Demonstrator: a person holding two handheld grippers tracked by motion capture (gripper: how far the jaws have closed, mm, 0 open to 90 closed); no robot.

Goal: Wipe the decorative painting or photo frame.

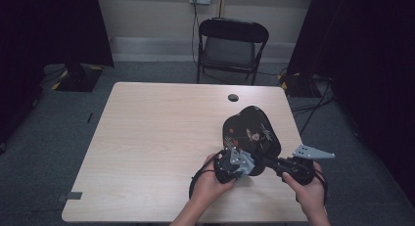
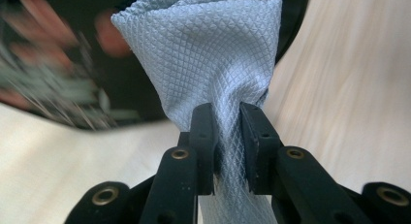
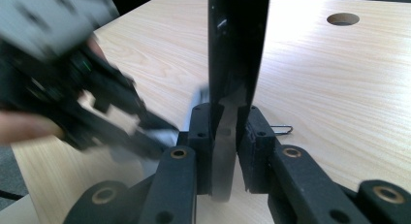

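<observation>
— Any brand or writing you can read on that black tray (image 1: 251,130)?

— No letters I can make out. Its glossy face carries a painted pattern, reddish blobs and thin pale strokes, blurred in the left tool view.

— Where does the tray sit relative to the tools?

— It is over the right half of the counter (image 1: 161,138), near the person's edge. The right tool (image 3: 225,118) is clamped on the tray's near rim; in its own view the tray runs edge-on, straight up between the two black jaws. The left tool (image 2: 228,121) is closed tight on a pale grey cloth (image 2: 208,54), and the cloth's bunched top lies against the tray's dark surface, just left of where the right tool grips.

— And the cloth itself?

— Fine diamond weave, light blue-grey, pinched into a twist at the jaws and fanning out above them.

— Anything else around?

— A small wire clip (image 3: 281,129) on the counter just beside the right tool, a round hole (image 1: 233,97) in the counter farther off, and a black folding chair (image 1: 232,49) beyond the far edge.
</observation>
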